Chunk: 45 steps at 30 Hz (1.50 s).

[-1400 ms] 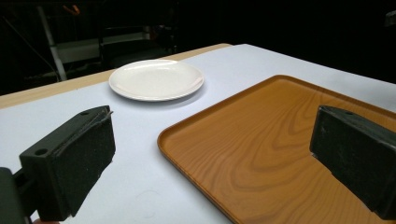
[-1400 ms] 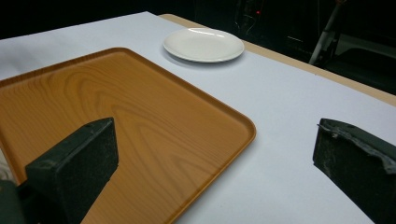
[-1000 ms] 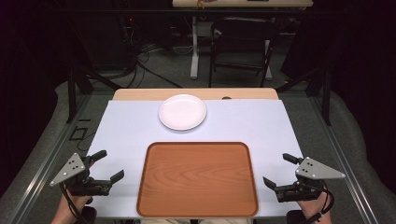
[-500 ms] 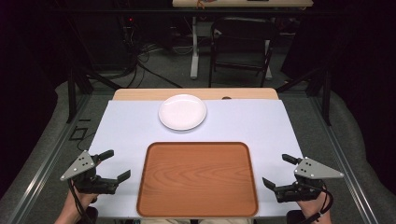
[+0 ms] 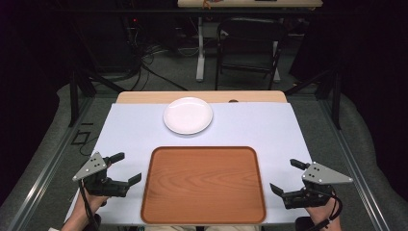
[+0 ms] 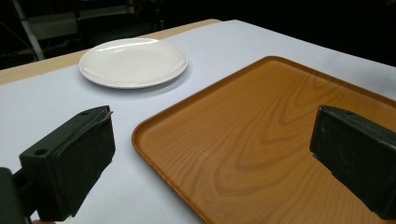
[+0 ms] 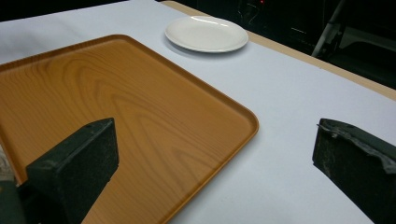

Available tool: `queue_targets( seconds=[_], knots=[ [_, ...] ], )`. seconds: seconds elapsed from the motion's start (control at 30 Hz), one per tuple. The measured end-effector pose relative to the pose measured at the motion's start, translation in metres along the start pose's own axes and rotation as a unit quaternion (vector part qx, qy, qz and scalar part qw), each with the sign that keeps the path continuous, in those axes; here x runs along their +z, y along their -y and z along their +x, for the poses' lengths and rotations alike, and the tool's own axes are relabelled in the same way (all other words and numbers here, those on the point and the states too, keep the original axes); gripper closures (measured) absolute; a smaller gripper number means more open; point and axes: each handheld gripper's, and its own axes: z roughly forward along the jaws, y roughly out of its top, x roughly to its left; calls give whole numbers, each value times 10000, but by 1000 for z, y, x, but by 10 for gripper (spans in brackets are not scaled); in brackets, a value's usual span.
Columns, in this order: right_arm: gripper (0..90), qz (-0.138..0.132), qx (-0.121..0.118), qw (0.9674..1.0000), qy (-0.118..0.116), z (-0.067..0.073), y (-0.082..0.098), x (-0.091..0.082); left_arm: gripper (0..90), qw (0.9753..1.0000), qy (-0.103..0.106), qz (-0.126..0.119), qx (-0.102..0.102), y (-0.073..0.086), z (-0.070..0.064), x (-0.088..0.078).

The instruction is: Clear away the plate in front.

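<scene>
A wooden tray (image 5: 204,151) lies empty at the near middle of the table. Behind it sits an empty white plate (image 5: 187,115). My left gripper (image 5: 127,167) hovers open just off the tray's left edge, jaws pointing right. At the tray's right edge my right gripper (image 5: 284,176) stands open too, jaws pointing left. In the left gripper view, the tray (image 6: 280,107) spreads between the wide jaws of the left gripper (image 6: 210,135), with the plate (image 6: 133,61) farther off. The right gripper view shows the tray's corner (image 7: 243,119) between the jaws of the right gripper (image 7: 215,140), and the plate (image 7: 206,33) beyond.
A white sheet (image 5: 260,130) covers the tabletop, with a strip of bare wood (image 5: 144,97) along the far edge. A chair (image 5: 248,45) and cables (image 5: 139,57) stand on the dark floor beyond. Metal rails (image 5: 43,173) run along both sides.
My left gripper has drifted right, closer to the tray's left edge, staying open. The right gripper has hardly moved.
</scene>
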Motion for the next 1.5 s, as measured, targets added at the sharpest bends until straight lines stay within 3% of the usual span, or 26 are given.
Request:
queue_targets(
  seconds=[0.33, 0.77, 1.03, 1.27, 1.5],
  knots=[
    [1, 54, 7, 10000, 10, 0, 0, 1, 1, 9999, 92, 40, -17, -6, -3, 15],
    [6, 97, -8, 9999, 32, 1, 0, 1, 1, 9995, 238, 93, -180, -15, -5, 41],
    [7, 114, -17, 9999, 40, 1, 0, 1, 2, 9990, 265, 50, -350, -20, -7, 60],
    [8, 132, -15, 9999, 51, 1, 0, 2, 2, 9975, 283, 40, -647, -23, -8, 78],
    [9, 135, -25, 9999, 55, 1, 0, 2, 2, 9962, 166, -27, -857, -30, -13, 96]
  ],
)
